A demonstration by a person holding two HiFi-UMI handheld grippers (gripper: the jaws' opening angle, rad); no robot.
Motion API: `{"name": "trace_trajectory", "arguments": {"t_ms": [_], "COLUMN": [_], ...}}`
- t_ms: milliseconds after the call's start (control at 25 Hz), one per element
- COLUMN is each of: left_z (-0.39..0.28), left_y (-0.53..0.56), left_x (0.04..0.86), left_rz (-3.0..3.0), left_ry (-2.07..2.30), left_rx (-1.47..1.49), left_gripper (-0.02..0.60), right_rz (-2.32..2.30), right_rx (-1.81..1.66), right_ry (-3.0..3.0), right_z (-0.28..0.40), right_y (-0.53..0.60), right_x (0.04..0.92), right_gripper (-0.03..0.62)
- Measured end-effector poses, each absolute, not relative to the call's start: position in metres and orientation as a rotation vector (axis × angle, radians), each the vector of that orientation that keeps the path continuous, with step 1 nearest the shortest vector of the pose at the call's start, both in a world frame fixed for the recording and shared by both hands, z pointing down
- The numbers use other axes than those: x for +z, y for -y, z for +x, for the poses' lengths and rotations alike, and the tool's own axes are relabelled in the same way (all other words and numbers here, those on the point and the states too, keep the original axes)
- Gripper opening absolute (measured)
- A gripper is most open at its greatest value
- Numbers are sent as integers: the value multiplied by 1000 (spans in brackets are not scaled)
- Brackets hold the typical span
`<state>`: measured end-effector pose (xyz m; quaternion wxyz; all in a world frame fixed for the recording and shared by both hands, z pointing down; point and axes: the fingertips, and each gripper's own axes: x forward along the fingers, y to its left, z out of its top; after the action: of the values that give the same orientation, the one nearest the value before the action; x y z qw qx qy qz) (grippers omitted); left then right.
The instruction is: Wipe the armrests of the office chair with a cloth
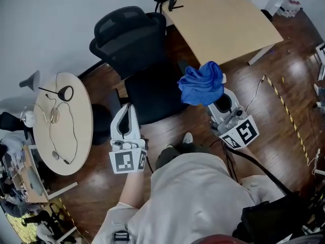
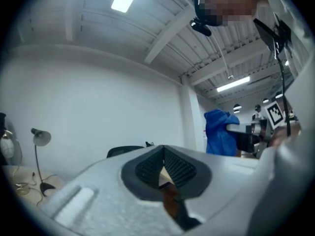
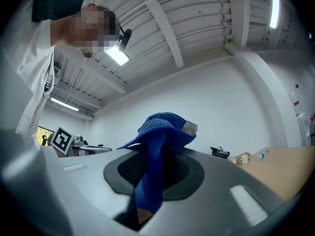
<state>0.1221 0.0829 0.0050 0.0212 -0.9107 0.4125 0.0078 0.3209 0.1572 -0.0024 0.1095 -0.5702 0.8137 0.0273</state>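
The black office chair (image 1: 133, 47) stands ahead of me, its seat (image 1: 152, 98) between my two grippers. My right gripper (image 1: 217, 101) is shut on a bunched blue cloth (image 1: 202, 84), held up just right of the seat. In the right gripper view the cloth (image 3: 158, 146) hangs from between the fingers (image 3: 127, 170) of the gripper (image 3: 155, 173). My left gripper (image 1: 128, 110) is shut and empty at the seat's left edge; its jaws (image 2: 162, 167) meet with nothing between them. Both gripper views tilt up toward the ceiling. The left gripper view shows the cloth (image 2: 219, 132) at right.
A round table (image 1: 84, 136) with cables and a small lamp (image 1: 31, 80) stands at the left. A rectangular wooden desk (image 1: 223, 19) sits behind the chair at right. Yellow-black tape (image 1: 288, 113) runs across the wooden floor. A dark bag (image 1: 277, 220) lies at my right.
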Motion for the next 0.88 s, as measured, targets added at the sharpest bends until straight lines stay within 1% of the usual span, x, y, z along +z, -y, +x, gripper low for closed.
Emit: {"name": "trace_trajectory", "arguments": {"t_ms": [480,680,880], "left_z": [67,76,83], "left_y": [-148,-211,-278], "left_x": [1,-27,-18], "left_rz": [-2841,-2785,-2799], "left_ry": [-1262,-1202,-1236], "left_rx": [3,23,18], "left_gripper": [-9,-9,-8], "right_rz": [-1725,-1691,-1596], "right_rx": [131,164,157], "right_ry": [-2431,-2459,-2483], "right_z": [234,223,220], "right_y": [-218,-269,-326], "right_x": [-14,-25,-23], "right_gripper": [69,69,69]}}
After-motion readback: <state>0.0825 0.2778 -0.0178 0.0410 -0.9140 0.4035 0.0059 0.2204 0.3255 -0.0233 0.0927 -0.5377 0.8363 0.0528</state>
